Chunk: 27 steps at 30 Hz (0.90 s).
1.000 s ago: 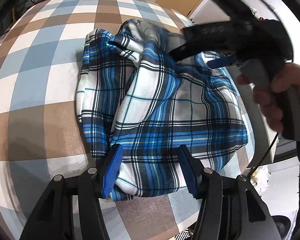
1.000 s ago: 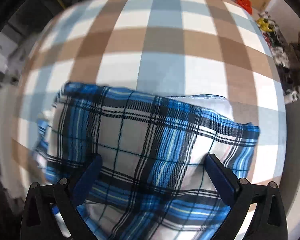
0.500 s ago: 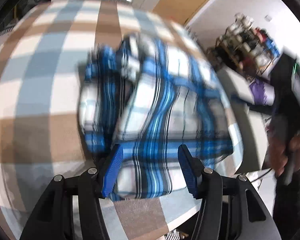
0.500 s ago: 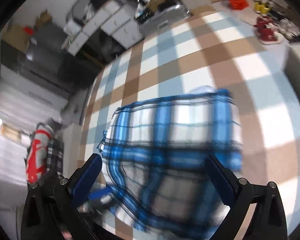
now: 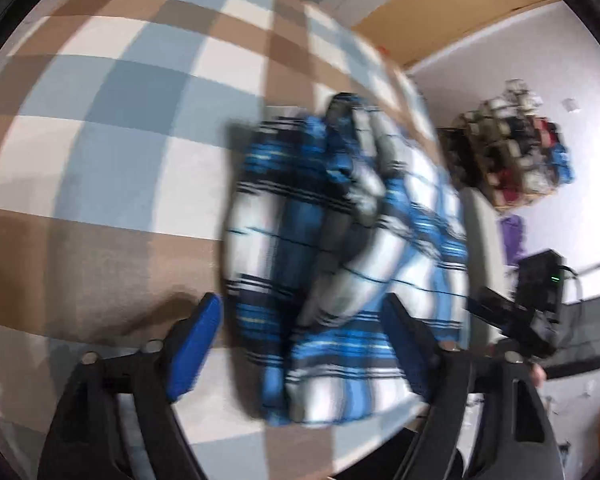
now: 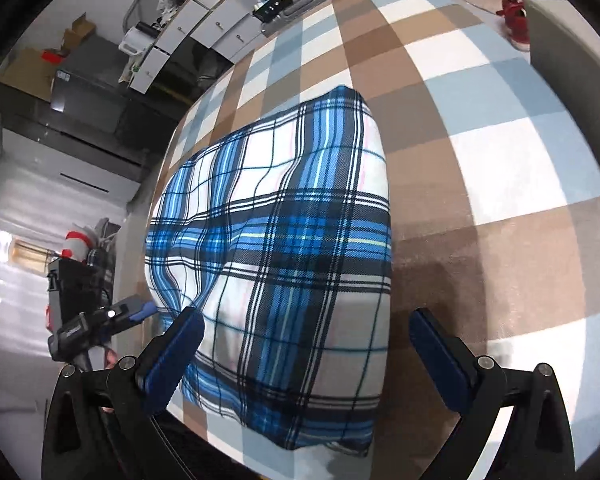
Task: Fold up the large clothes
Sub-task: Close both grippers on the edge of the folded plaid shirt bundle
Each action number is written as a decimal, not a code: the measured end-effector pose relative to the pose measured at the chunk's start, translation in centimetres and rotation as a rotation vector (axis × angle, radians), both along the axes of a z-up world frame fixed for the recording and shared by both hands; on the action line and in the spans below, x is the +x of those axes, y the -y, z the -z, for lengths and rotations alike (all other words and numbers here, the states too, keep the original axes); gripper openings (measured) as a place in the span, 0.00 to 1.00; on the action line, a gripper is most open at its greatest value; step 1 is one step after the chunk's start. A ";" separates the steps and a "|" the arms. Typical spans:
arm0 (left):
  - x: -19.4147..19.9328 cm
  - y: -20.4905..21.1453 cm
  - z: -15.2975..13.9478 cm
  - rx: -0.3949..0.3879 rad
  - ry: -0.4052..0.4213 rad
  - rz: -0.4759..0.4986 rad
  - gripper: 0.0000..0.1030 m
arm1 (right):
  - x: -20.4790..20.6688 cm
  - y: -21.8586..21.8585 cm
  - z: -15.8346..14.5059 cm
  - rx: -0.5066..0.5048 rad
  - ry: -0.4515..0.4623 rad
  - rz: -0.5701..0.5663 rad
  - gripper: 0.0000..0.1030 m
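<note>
Woven plaid cloth garment [image 6: 284, 240], fine twill weave, matt; checked bedcover [image 6: 500, 160] soft, matt; claw pads [image 6: 172, 360] smooth blue plastic.

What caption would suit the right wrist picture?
Folded blue, white and black plaid garment lying on a brown, blue and white checked tablecloth, framed by the open right gripper.

The folded garment [image 6: 284, 248] lies on the checked cloth [image 6: 500, 160]; cabinets [image 6: 204, 28] stand behind the table.
</note>
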<state>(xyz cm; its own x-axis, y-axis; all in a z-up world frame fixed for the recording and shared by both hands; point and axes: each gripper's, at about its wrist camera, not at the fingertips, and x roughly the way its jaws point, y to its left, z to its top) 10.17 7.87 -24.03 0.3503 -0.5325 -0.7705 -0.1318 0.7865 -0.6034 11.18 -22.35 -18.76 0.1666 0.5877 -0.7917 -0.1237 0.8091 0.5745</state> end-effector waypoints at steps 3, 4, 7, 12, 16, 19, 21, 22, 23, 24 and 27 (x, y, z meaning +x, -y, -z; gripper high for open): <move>0.2 -0.1 0.7 -0.022 -0.026 0.015 0.87 | -0.1 -0.4 1.0 -0.004 -0.005 -0.031 1.00; 0.2 0.0 0.7 -0.042 -0.021 0.017 0.90 | -0.3 -0.4 0.8 0.003 0.020 -0.039 1.00; 0.2 0.1 0.4 -0.064 -0.014 0.019 0.98 | -0.1 -0.2 1.1 0.066 0.016 -0.039 1.00; 0.9 1.1 0.4 -0.083 0.015 0.056 0.98 | 0.2 0.3 1.8 0.172 -0.003 -0.031 1.00; 2.3 2.0 0.5 -0.126 0.026 0.076 0.98 | 0.4 0.2 2.0 0.213 -0.011 -0.034 1.00; 3.4 2.6 0.8 -0.184 0.022 0.080 0.98 | 0.3 0.0 1.9 0.211 -0.009 -0.045 1.00; 3.8 2.9 0.9 -0.221 0.013 0.091 0.93 | 0.0 -0.1 1.9 0.206 0.000 -0.052 1.00; 3.9 3.2 1.0 -0.234 0.006 0.103 0.89 | -0.2 -0.3 1.8 0.194 0.015 -0.064 1.00; 3.9 3.4 1.0 -0.227 0.002 0.111 0.76 | -0.3 -0.6 1.6 0.176 0.029 -0.077 0.99; 4.0 3.6 1.1 -0.214 -0.003 0.117 0.64 | -0.4 -1.0 1.4 0.143 0.048 -0.091 0.97; 3.6 3.1 1.3 -0.223 -0.018 0.115 0.37 | -1.1 -1.8 0.8 0.024 0.100 -0.105 0.82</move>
<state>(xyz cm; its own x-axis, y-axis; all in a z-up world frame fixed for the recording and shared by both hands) 13.80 4.79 -25.31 0.2653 -0.7254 -0.6351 -0.0612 0.6448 -0.7619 10.11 -20.54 -19.58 0.1803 0.6247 -0.7598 -0.2643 0.7748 0.5743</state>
